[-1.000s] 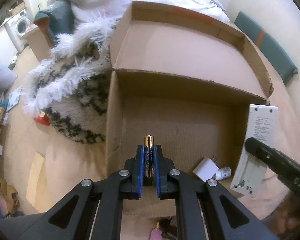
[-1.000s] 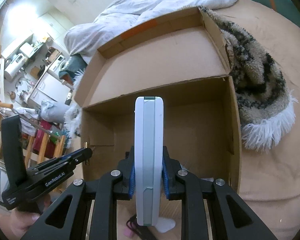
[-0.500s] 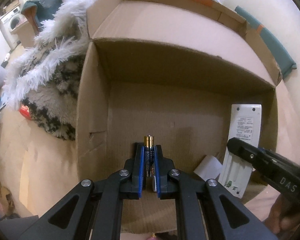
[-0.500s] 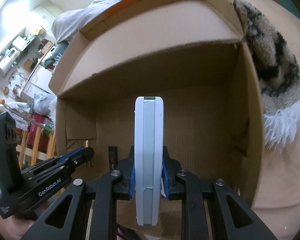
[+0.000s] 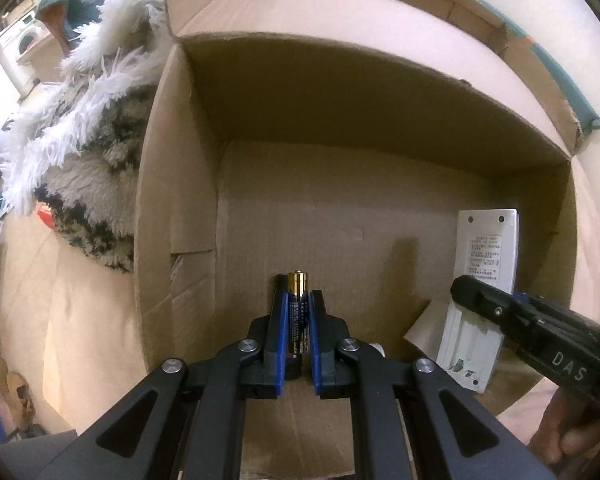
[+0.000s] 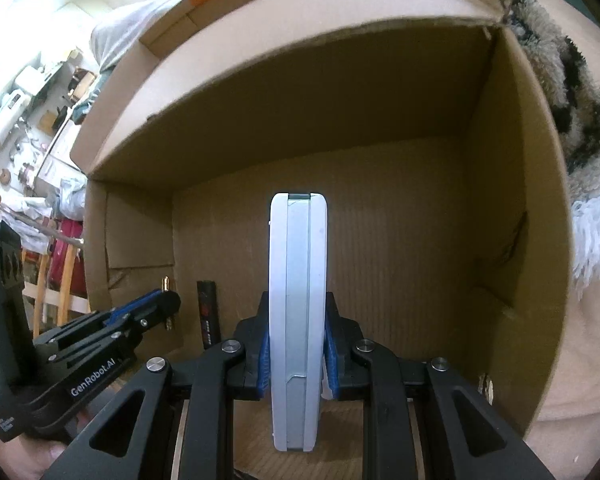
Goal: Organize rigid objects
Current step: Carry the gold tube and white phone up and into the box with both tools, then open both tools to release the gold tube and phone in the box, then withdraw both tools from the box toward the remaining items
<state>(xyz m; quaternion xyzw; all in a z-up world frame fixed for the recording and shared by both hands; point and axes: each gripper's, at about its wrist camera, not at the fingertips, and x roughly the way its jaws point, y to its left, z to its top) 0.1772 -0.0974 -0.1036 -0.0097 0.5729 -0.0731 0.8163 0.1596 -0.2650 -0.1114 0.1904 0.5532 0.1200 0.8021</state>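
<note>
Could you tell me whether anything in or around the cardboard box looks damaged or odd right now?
Yes: the remote control held by the right gripper has its battery bay uncovered and empty. The cardboard box also has a small tear in its left wall.

Shaggy rug [image 5: 84, 160] beside washing machine [image 5: 24, 40]; rumpled bedding [image 6: 140, 20].

The cardboard box [image 5: 172, 208] is open at the top, and most of its floor is bare. A dark cylinder [image 6: 207, 312] lies near its left wall. A shaggy rug [image 5: 80, 152] blocks its outer left side.
</note>
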